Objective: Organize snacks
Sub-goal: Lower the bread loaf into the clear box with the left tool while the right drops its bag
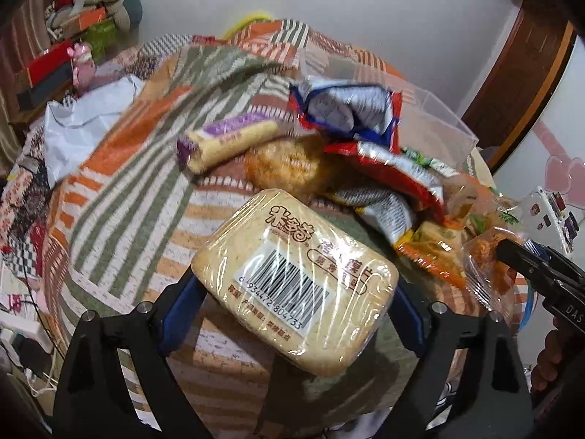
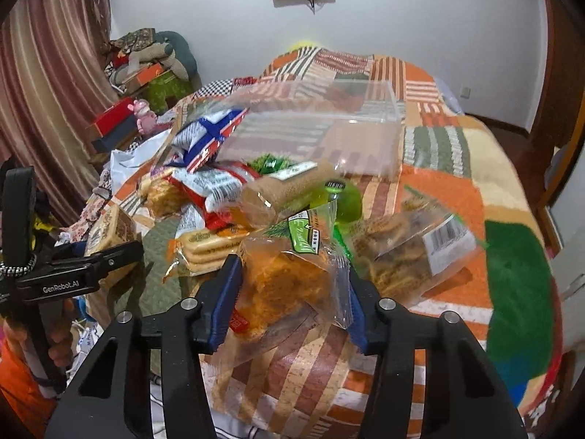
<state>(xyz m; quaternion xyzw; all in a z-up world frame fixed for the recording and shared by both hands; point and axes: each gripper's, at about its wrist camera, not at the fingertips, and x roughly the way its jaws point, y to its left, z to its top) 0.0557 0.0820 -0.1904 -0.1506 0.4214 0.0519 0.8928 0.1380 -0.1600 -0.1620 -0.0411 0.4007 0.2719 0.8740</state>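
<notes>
My left gripper (image 1: 298, 292) is shut on a flat beige cracker pack with a barcode (image 1: 296, 278), held above the patchwork bed. My right gripper (image 2: 294, 292) is shut on a clear bag of orange fried snacks (image 2: 285, 285); that bag also shows in the left wrist view (image 1: 486, 259). A pile of snacks lies ahead: a red-blue-white packet (image 2: 208, 139), a red-edged packet (image 1: 395, 168), a purple-and-yellow roll (image 1: 226, 139), a green bottle (image 2: 343, 197) and a cookie bag with a barcode (image 2: 409, 248). A clear plastic box (image 2: 321, 131) stands behind the pile.
The striped patchwork bedspread (image 2: 457, 197) covers the bed. A white plastic bag (image 1: 84, 124) lies at the left. Boxes, cushions and a pink toy (image 2: 146, 117) crowd the far left by the curtain. A wooden door frame (image 1: 519, 84) stands at the right.
</notes>
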